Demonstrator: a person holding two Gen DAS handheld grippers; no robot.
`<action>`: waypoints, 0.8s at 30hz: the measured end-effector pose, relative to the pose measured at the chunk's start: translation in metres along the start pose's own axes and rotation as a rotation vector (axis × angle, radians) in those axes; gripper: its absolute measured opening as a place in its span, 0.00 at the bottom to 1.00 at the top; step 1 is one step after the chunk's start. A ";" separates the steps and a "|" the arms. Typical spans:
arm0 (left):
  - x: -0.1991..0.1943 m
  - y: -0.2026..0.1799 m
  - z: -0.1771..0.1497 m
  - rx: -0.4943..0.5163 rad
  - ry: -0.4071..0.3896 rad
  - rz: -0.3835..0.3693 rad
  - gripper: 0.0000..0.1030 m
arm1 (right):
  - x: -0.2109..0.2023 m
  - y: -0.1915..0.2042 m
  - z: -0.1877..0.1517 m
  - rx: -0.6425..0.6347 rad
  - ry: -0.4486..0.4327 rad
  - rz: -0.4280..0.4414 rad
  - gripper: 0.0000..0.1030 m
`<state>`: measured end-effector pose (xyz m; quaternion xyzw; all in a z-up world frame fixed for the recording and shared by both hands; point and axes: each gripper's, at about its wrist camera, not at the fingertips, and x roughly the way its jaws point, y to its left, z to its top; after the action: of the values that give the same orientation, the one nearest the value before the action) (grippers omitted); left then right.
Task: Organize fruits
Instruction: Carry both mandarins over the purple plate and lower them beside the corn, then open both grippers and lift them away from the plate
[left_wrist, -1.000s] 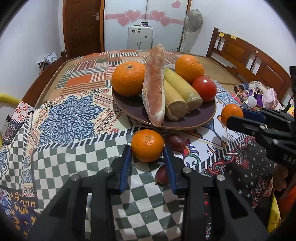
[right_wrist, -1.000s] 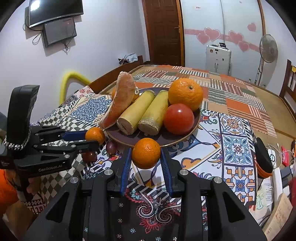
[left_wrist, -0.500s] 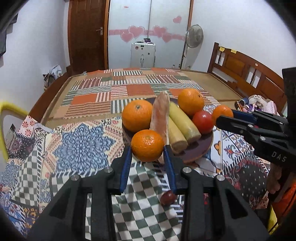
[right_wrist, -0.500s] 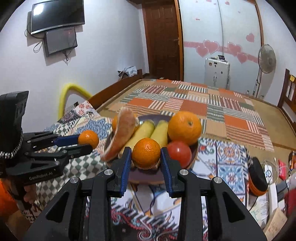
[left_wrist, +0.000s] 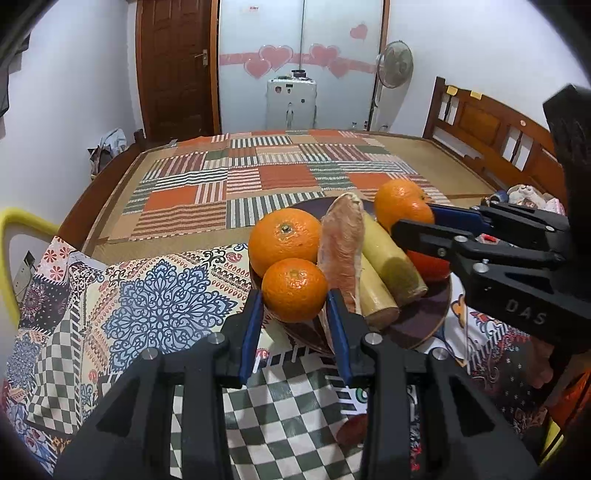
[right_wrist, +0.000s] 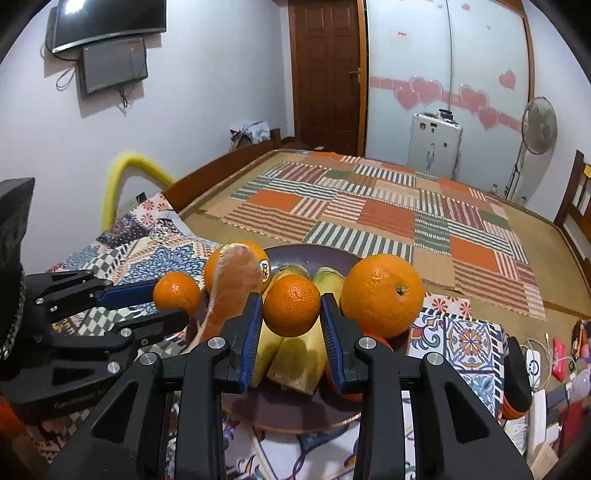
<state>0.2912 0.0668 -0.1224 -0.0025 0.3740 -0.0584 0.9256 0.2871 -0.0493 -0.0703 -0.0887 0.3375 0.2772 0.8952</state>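
My left gripper (left_wrist: 294, 317) is shut on a small mandarin (left_wrist: 294, 290) and holds it above the near left rim of the dark plate (left_wrist: 417, 328). My right gripper (right_wrist: 291, 325) is shut on another small mandarin (right_wrist: 291, 305) and holds it over the plate (right_wrist: 295, 413). The plate holds two large oranges (left_wrist: 284, 238) (right_wrist: 382, 295), a peeled pomelo wedge (left_wrist: 341, 240), two sugarcane pieces (left_wrist: 391, 266) and a red tomato (left_wrist: 428, 264). The left gripper with its mandarin also shows in the right wrist view (right_wrist: 177, 293).
A dark red fruit (left_wrist: 351, 430) lies on the checked cloth below my left gripper. The plate stands on a patchwork cloth (left_wrist: 155, 295) on a bed. A wooden headboard (left_wrist: 491, 136) is at right, clutter (right_wrist: 546, 369) by the bed's right edge.
Both grippers have lifted their mandarins off the cloth and carried them forward and up over the plate. The dark fruits stayed on the cloth.
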 end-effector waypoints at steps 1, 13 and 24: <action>0.002 0.000 0.000 0.001 0.004 0.001 0.34 | 0.003 0.000 0.000 0.000 0.007 -0.001 0.28; 0.015 -0.002 0.002 0.011 0.035 0.010 0.34 | 0.017 -0.002 -0.001 0.001 0.043 0.013 0.29; 0.015 -0.008 0.000 0.021 0.033 0.018 0.34 | 0.023 -0.004 -0.001 0.021 0.065 0.021 0.35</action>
<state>0.3011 0.0573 -0.1322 0.0114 0.3887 -0.0541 0.9197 0.3030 -0.0429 -0.0867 -0.0847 0.3703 0.2802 0.8816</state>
